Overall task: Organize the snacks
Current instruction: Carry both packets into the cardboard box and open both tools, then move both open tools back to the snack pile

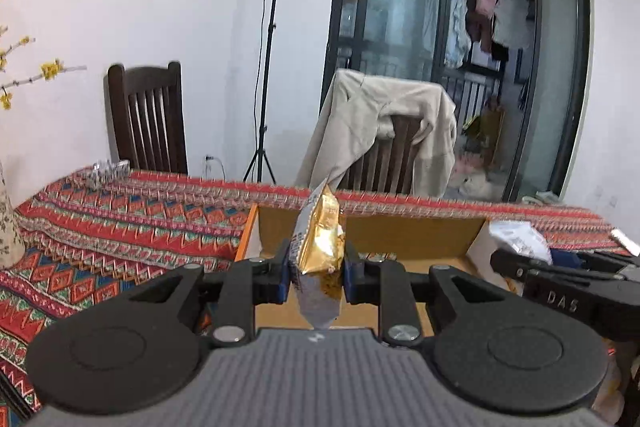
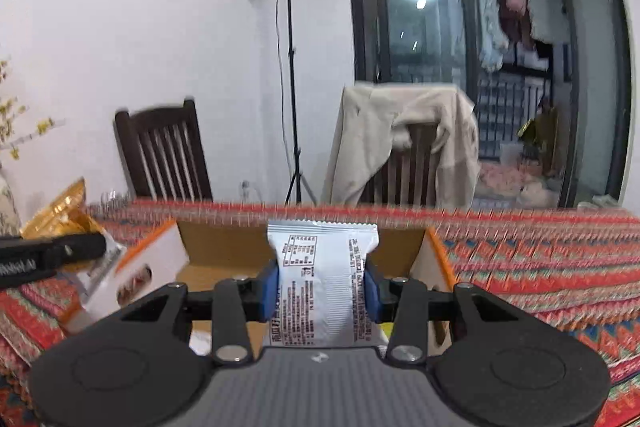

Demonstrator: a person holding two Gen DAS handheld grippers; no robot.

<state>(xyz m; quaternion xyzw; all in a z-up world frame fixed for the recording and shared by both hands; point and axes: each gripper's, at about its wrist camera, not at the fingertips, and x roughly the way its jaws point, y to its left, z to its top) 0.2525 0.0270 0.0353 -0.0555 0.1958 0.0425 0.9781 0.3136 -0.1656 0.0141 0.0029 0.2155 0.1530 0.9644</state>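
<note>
My left gripper (image 1: 315, 277) is shut on a gold and silver snack packet (image 1: 320, 247), held edge-up above an open cardboard box (image 1: 404, 233) on the patterned tablecloth. My right gripper (image 2: 321, 285) is shut on a white snack packet (image 2: 322, 267) with black print, flat side toward the camera, over the same cardboard box (image 2: 224, 247). In the right wrist view the left gripper and its gold packet (image 2: 60, 215) show at the far left. In the left wrist view the right gripper's black body (image 1: 560, 287) and white packet (image 1: 518, 235) show at the right.
A red patterned tablecloth (image 1: 120, 223) covers the table. Behind it stand a dark wooden chair (image 1: 148, 123), a chair draped with a beige coat (image 1: 380, 131), a light stand (image 1: 268, 67) and glass balcony doors (image 1: 460, 47). A small shiny object (image 1: 108, 173) lies at the far left edge.
</note>
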